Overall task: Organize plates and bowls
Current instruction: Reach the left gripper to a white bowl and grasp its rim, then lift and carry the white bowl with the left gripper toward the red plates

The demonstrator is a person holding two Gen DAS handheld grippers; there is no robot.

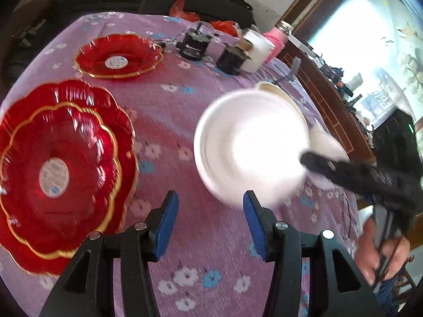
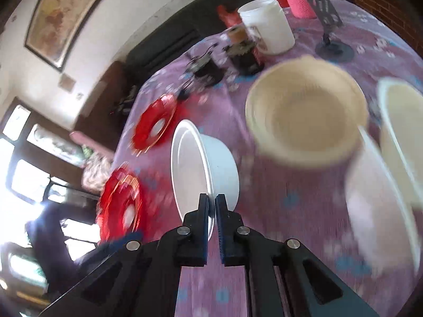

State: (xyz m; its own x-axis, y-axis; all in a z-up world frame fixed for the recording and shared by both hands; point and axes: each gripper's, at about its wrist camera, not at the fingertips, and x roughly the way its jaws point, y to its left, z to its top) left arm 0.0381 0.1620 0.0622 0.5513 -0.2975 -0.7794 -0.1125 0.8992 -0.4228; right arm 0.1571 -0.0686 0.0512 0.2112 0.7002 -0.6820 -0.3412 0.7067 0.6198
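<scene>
The right hand-held gripper is clenched on the rim of a white bowl, pads pressing the rim from both sides; the bowl hangs tilted above the desk, its opening turned to the left of the right wrist view, and nothing is visible inside it. In the left wrist view the same white bowl appears blurred and overexposed, with the right hand-held gripper meeting its right edge and a hand on the grip below. The left hand-held gripper is released — its blue pads stand apart with only the flowered purple cloth between them. Behind the held bowl, a cream bowl stands upright on the desk and looks empty; its thick, layered rim may mean a stack, but blur prevents a firm reading. Two further pale bowls sit at the right edge — one white, one cream-lined — their contents not discernible. To the left, a smaller red plate with a gold rim is nested in a larger red plate; a third red plate lies apart, farther back. Each red plate carries a round label at its centre. A white mug and two dark jars stand at the far side.
</scene>
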